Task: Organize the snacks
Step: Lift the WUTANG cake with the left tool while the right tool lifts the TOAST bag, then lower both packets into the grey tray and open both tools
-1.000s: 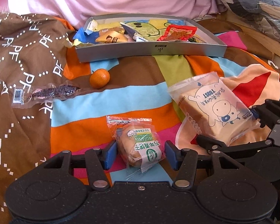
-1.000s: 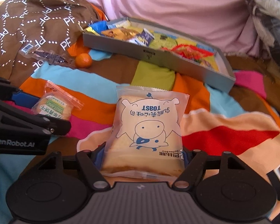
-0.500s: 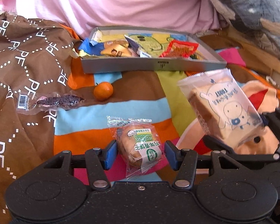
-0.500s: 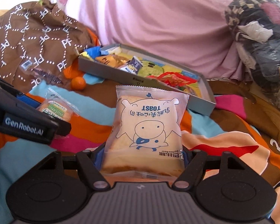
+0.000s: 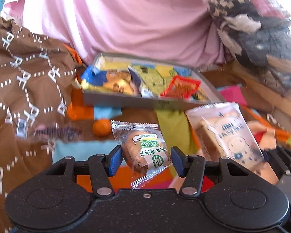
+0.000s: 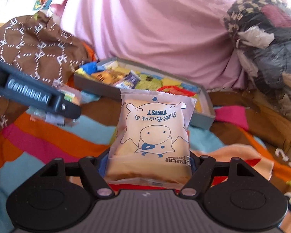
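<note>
While both are raised above the striped, many-coloured blanket [image 6: 48,136], the left gripper [image 5: 145,160] clamps a small clear-wrapped round pastry with a green label [image 5: 143,151] and the right gripper [image 6: 148,165] pinches a pale plastic toast packet printed with a cartoon cow [image 6: 151,134] — both short of the shallow grey snack-filled tray [image 5: 126,101]. A small orange mandarin [image 5: 101,127] lies before that tray.

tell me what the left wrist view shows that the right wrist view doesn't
Only the left wrist view shows the small orange fruit and the dark barcoded packet on the blanket. Only the right wrist view shows the toast pack's whole pig print. Both show the grey tray of snacks, the green-label cake and the pink fabric.
</note>
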